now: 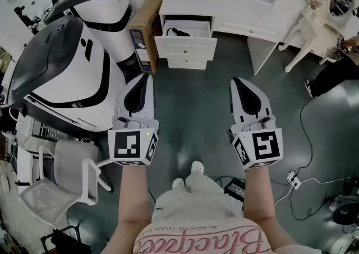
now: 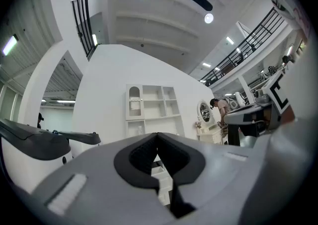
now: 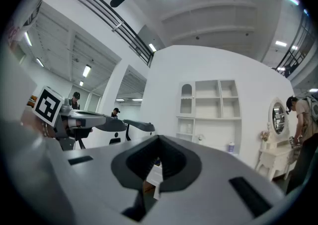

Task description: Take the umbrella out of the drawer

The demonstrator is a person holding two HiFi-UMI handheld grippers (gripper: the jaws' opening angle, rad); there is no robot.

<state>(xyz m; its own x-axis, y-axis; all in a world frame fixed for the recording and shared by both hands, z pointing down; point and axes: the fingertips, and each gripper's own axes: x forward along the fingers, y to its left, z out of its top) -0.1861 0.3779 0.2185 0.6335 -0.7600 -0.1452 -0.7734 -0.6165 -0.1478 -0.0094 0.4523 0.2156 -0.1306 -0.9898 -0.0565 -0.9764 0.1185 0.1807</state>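
The white desk [image 1: 224, 6] stands at the far side of the floor, and its top drawer [image 1: 185, 46] is pulled out. A dark thing, seemingly the umbrella [image 1: 178, 32], lies inside that drawer. My left gripper [image 1: 146, 79] and right gripper [image 1: 235, 83] hover side by side over the grey floor, well short of the desk, both pointing toward it. Each is shut with nothing between its jaws. In the left gripper view the tips of the left gripper [image 2: 158, 135] meet, and the drawers show small beyond them. The right gripper [image 3: 158, 138] likewise has its tips touching.
Two big white-and-black machines [image 1: 67, 73] fill the left side, with a cardboard box [image 1: 147, 28] beside the desk. A white chair [image 1: 56, 183] sits at the near left. A vanity table [image 1: 325, 14] and a person [image 1: 336, 73] are at the right. Cables [image 1: 303, 174] trail over the floor.
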